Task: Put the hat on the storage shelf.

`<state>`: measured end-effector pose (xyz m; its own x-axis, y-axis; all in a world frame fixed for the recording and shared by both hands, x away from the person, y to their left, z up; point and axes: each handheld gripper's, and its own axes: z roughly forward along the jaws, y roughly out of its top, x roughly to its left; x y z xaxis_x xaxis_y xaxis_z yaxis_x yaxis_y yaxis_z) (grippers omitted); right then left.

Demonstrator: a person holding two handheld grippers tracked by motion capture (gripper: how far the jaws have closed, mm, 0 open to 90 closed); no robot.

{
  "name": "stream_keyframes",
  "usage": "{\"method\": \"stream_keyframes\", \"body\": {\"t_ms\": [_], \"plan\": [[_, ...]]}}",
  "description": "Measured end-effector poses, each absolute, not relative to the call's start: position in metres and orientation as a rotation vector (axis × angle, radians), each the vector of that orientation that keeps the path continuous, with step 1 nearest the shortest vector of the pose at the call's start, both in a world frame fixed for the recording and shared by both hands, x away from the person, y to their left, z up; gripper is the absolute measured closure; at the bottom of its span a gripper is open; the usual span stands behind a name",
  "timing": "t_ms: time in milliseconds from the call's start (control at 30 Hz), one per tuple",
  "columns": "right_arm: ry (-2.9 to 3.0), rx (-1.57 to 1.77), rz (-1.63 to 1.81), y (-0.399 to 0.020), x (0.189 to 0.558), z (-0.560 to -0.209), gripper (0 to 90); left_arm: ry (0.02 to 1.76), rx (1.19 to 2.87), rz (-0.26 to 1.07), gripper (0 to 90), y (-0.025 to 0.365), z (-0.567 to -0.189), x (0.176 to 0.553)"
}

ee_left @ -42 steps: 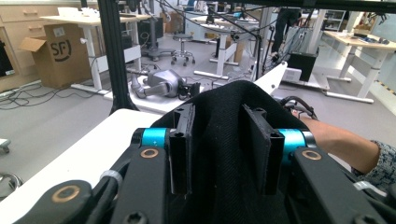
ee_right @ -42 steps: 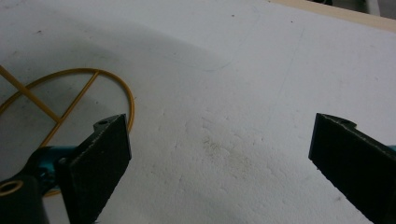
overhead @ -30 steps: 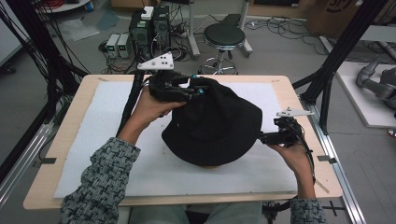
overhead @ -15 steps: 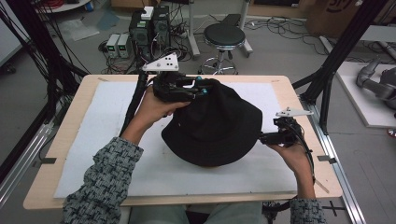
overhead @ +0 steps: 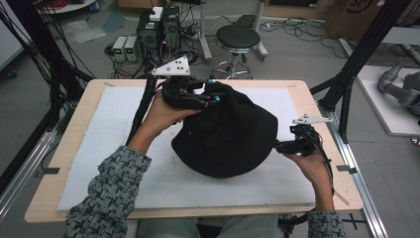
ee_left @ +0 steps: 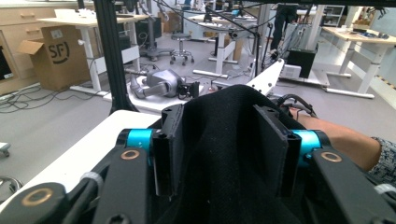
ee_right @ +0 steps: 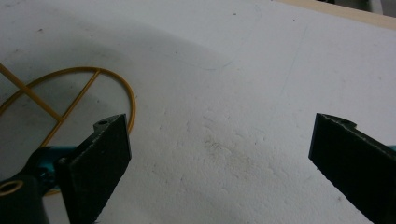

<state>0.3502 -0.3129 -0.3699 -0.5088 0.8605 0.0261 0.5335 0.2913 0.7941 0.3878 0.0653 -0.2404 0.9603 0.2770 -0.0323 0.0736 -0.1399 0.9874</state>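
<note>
Black fabric bucket hat [overhead: 228, 133] sits mid-frame in the high view, on the white foam mat [overhead: 94, 148] that covers the light wooden table [overhead: 59, 163]. Its crown is pulled up toward the upper left, brim spread low toward centre-right.

Left gripper [overhead: 210, 97] is at the hat's upper-left edge, held from below by the left hand [overhead: 166, 114]; patterned grey sleeve [overhead: 106, 198] runs in from bottom left. In the left gripper view, black cloth fills the gap between both pads [ee_left: 169, 154]. The jaws have just been opening, w/ the fabric between them; it looks to touch both pads, so a grip on the hat.

Right gripper [overhead: 280, 147] is at centre-right, just beside the brim's right edge, right hand [overhead: 309, 163] under it. In the right gripper view its jaws stand wide apart, bare mat between them. A thin yellow ring w/ crossbars [ee_right: 70, 98] lies on the mat at that view's left, partly behind the left pad.
</note>
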Motion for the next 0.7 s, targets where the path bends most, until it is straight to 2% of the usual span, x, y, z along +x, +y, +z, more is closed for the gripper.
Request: {"method": "stream_keyframes", "body": {"t_ms": [400, 700], "plan": [[2.16, 1.245, 1.088, -0.313, 0.351, -0.37, 5.3, 0.274, 1.683, 0.183, 48.3, 0.076, -0.239, 0.387], [2.161, 1.251, 1.086, -0.313, 0.351, -0.37, 5.2, 0.322, 1.67, 0.206, 43.8, 0.1, -0.235, 0.385]]}}
